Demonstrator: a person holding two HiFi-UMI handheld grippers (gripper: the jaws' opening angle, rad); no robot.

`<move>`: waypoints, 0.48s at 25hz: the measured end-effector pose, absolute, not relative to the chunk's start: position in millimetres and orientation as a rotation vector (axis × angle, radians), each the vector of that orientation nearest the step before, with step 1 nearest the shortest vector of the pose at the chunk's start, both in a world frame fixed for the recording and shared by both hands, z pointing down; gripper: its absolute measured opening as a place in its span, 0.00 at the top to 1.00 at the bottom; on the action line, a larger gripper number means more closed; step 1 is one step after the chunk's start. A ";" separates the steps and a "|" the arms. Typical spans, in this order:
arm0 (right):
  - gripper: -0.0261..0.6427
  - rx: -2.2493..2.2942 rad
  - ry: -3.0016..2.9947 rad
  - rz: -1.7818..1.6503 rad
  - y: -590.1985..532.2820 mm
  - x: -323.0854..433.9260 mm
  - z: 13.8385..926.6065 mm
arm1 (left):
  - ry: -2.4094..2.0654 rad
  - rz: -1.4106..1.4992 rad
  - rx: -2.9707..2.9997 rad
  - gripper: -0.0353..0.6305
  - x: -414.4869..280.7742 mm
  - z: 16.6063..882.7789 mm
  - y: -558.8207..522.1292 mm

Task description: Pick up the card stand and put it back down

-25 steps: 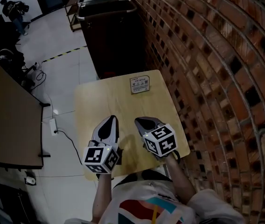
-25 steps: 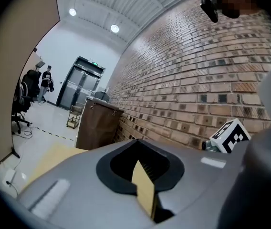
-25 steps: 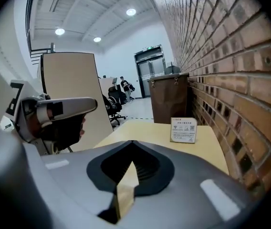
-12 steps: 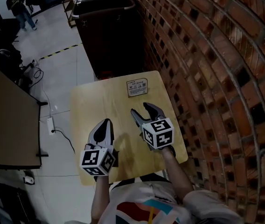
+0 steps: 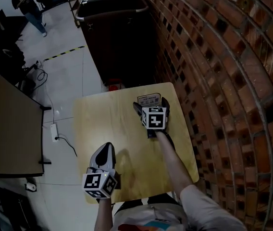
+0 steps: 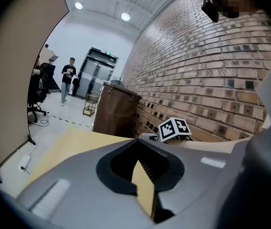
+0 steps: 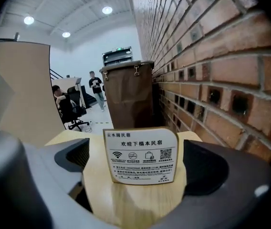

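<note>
The card stand point(image 5: 148, 99), a small white printed card with rounded top corners, stands upright on the wooden table point(image 5: 107, 119) near its far right edge. My right gripper point(image 5: 150, 104) has reached it. Its jaws are opening wide, one on each side of the card, and neither pad touches it. The right gripper view shows the card stand point(image 7: 141, 155) facing the camera between the dark pads point(image 7: 206, 168). Near the table's front edge my left gripper point(image 5: 106, 151) lies shut and empty, and in its own view the left gripper point(image 6: 137, 141) points towards the right gripper's marker cube point(image 6: 174, 129).
A brick wall point(image 5: 223, 81) runs close along the table's right side. A tall dark cabinet point(image 5: 112, 32) stands just beyond the table's far edge. A desk point(image 5: 6, 129) is at the left, cables and a power strip point(image 5: 55, 129) lie on the floor, and a person point(image 5: 28, 4) walks far off.
My right gripper has moved forward from the table's front to the card stand, and its jaws have gone from shut to wide open. The left gripper has stayed near the front edge.
</note>
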State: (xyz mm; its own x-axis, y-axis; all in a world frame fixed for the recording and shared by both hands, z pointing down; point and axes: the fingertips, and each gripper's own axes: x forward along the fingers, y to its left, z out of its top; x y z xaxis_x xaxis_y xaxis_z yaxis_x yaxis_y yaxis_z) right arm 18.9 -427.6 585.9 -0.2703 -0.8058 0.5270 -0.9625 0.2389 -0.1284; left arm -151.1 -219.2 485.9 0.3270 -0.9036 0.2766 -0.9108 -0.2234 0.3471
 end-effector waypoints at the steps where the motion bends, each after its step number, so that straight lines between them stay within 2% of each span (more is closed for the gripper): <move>1: 0.10 1.631 -2.149 0.619 -432.3 17.2 593.0 | -1.596 0.023 2.150 0.94 -153.7 488.2 -221.5; 12: 0.10 1.655 -2.115 0.650 -455.3 22.8 614.2 | -1.605 0.005 2.092 0.94 -174.3 505.4 -233.8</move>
State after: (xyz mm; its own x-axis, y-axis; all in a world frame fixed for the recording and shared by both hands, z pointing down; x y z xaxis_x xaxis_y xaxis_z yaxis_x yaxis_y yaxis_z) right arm 22.8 -455.3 614.2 -0.2374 -0.7974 0.5547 -0.9713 0.2013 -0.1263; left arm -174.3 -233.8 505.4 0.3050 -0.9047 0.2973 -0.9067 -0.1804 0.3811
